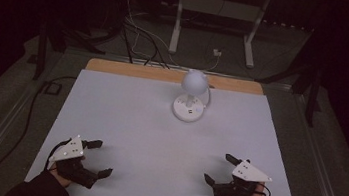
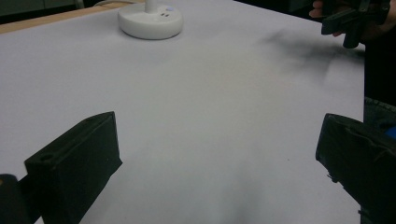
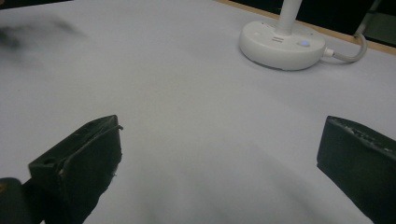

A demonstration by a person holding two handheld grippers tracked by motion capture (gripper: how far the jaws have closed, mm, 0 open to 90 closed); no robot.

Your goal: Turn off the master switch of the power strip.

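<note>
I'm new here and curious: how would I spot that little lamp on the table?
Find the pale table; toward its far edge, right of centre, stands the white lamp. Its round base, thin stem and ball-shaped head mark it out from the two black grippers nearer the person.

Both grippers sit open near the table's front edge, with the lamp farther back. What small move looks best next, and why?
Probably ease the right gripper forward toward the small white desk lamp with a round base. Its jaws stand wide and empty, as do the left gripper's, and bare white table lies between.

One white lamp point(image 1: 193, 96) on one table point(image 1: 124, 122), two grippers (perhaps one cable point(image 3: 348, 55)).
</note>
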